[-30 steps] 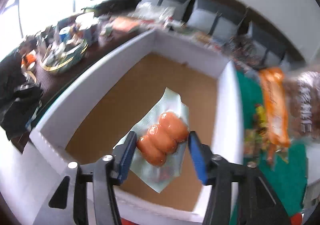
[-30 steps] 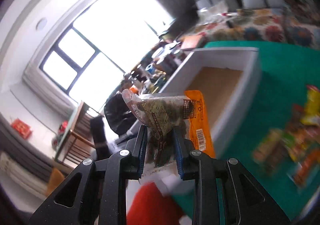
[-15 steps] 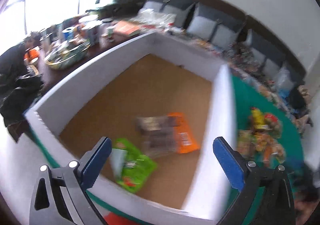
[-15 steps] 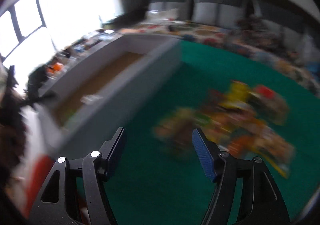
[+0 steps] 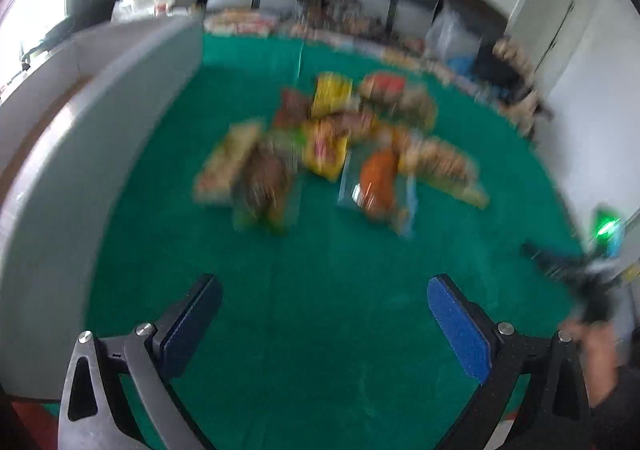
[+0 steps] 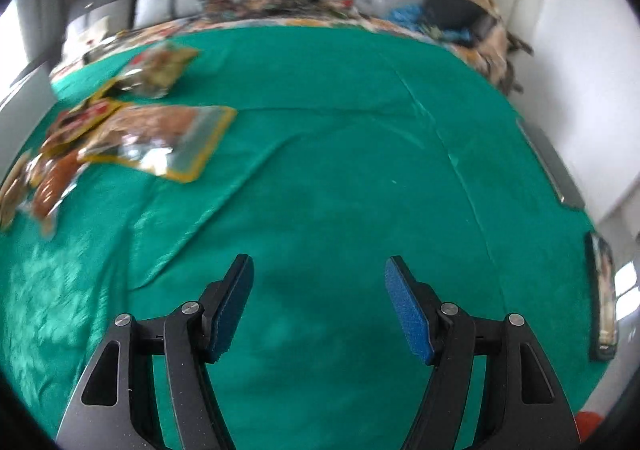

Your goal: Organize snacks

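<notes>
Both claws, left [image 5: 324, 314] and right [image 6: 320, 306], gape empty over green cloth. Snack pile [image 5: 332, 146] at 12 o'clock looks light, crinkly, slippery; I'd pinch a packet edge.

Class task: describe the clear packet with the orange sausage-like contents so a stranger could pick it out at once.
Start at the green cloth covering the table, then find the heap of snack packets in its middle. At the heap's near right edge lies a clear plastic packet with orange contents; its neighbours are yellow, brown or tan printed bags.
</notes>
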Action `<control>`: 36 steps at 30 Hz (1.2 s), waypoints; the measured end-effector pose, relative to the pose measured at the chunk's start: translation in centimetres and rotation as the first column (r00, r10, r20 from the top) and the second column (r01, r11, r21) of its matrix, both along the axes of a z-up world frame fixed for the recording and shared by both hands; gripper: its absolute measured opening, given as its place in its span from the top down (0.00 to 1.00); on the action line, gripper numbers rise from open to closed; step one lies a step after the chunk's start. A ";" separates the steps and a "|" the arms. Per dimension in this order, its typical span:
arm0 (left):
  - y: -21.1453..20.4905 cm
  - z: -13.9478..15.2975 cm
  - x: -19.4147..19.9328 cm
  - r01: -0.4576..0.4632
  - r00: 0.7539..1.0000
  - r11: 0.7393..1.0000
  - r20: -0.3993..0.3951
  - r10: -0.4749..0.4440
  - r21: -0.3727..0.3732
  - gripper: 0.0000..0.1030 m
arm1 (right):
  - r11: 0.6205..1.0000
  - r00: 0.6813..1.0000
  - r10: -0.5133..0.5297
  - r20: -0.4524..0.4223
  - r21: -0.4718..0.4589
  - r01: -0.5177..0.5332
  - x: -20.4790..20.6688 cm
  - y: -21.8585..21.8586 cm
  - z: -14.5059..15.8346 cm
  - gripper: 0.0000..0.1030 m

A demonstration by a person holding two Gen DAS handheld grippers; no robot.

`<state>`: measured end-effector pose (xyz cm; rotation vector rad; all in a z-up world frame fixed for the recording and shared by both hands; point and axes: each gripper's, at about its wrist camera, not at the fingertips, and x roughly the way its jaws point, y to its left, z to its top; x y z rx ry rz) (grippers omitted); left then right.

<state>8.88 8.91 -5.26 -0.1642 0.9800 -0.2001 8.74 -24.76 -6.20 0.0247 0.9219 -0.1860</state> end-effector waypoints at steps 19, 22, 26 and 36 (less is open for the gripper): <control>-1.8 -4.8 2.9 -0.029 0.999 0.977 0.045 0.020 0.212 0.00 | 0.998 1.000 -0.005 0.029 0.062 0.003 0.8 -1.5 -1.1 0.18; -1.9 -4.8 2.9 -0.030 0.999 0.977 0.047 0.021 0.211 0.00 | 0.998 1.000 -0.004 0.029 0.062 0.003 0.8 -1.5 -1.1 0.18; -2.0 -4.9 3.1 -0.032 0.999 0.977 0.047 0.023 0.210 0.00 | 0.998 1.000 -0.004 0.029 0.062 0.002 0.8 -1.6 -1.1 0.18; -2.0 -4.8 3.1 -0.033 0.999 0.977 0.046 0.023 0.209 0.00 | 0.998 1.000 -0.003 0.029 0.063 0.001 0.8 -1.6 -1.1 0.17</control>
